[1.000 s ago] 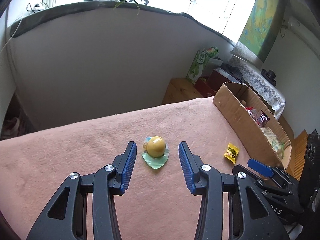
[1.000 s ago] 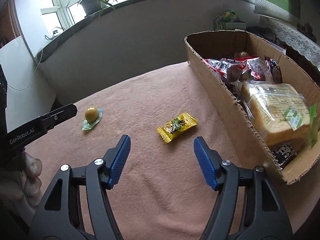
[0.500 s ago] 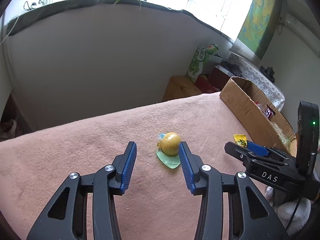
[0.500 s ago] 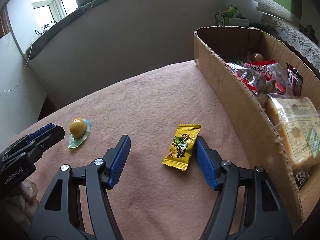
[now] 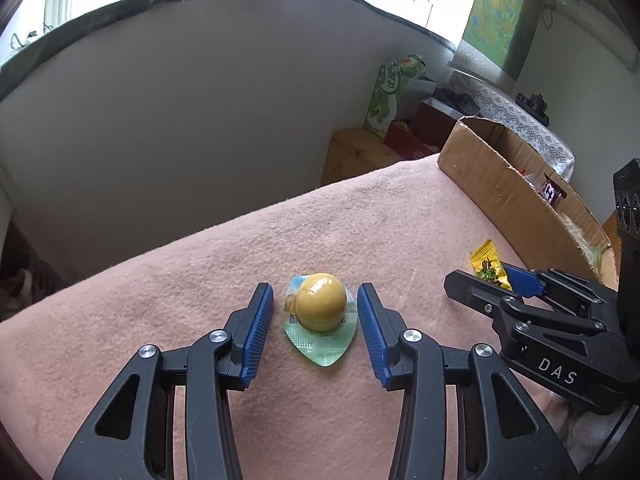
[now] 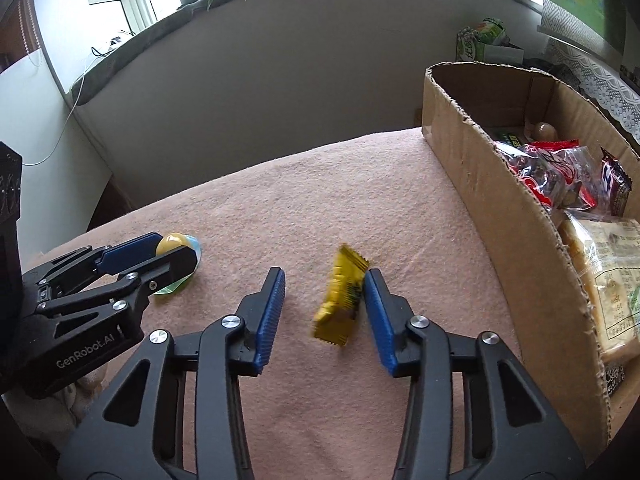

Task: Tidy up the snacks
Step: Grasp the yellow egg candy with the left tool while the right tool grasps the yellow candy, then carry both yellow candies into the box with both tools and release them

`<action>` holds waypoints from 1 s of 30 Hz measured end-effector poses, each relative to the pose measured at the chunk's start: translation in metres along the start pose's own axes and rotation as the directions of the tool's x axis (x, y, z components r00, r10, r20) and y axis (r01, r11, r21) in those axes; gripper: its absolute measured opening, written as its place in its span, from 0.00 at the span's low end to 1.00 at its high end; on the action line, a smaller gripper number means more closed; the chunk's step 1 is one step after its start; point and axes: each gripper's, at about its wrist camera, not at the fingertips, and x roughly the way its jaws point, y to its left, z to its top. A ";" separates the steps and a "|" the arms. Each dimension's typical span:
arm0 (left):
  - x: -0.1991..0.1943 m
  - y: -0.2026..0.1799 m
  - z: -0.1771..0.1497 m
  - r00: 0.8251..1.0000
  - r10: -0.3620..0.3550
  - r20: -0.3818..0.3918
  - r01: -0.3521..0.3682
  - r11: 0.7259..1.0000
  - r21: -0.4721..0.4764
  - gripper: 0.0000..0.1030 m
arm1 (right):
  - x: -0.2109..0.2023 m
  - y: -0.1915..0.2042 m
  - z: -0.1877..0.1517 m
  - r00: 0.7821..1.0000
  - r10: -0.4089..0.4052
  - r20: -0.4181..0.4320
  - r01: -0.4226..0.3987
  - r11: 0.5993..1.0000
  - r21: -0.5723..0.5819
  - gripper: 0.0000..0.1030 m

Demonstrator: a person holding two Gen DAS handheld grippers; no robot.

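A yellow jelly cup [image 5: 321, 307] on its green-blue lid lies on the pink blanket [image 5: 160, 292], between the open blue pads of my left gripper [image 5: 316, 320], a small gap on each side. It also shows in the right wrist view [image 6: 173, 242]. A yellow candy packet [image 6: 341, 298] lies tilted between the open pads of my right gripper [image 6: 325, 309], against the right pad [image 6: 378, 320]. In the left wrist view the packet [image 5: 487, 265] shows at the tip of my right gripper.
An open cardboard box [image 6: 500, 216] with several wrapped snacks and a bread pack [image 6: 604, 276] stands at the blanket's right edge. The blanket's far edge drops off toward a grey wall. A green carton [image 5: 390, 96] and wooden furniture stand beyond.
Both grippers have moved forward and narrowed. The jelly cup now sits between the left pads. The candy packet has turned and tipped up against the right pad.
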 end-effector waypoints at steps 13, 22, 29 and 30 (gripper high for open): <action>-0.001 0.001 -0.001 1.000 0.026 0.009 -0.026 1.000 -0.014 0.28 | 0.003 0.015 -0.001 1.000 -0.018 -0.013 0.017 0.997 -0.074 0.36; -0.003 0.001 -0.002 0.999 0.034 0.016 -0.034 0.999 -0.028 0.26 | -0.001 0.016 -0.006 1.000 0.010 -0.013 -0.011 0.995 -0.096 0.25; -0.019 -0.001 -0.010 0.998 0.054 0.034 -0.052 0.997 -0.050 0.25 | -0.020 0.015 -0.016 0.998 0.067 0.009 -0.066 0.992 -0.108 0.24; -0.022 -0.003 -0.011 0.998 0.058 0.037 -0.056 0.997 -0.048 0.25 | -0.023 0.016 -0.017 0.997 0.075 0.013 -0.073 0.991 -0.110 0.24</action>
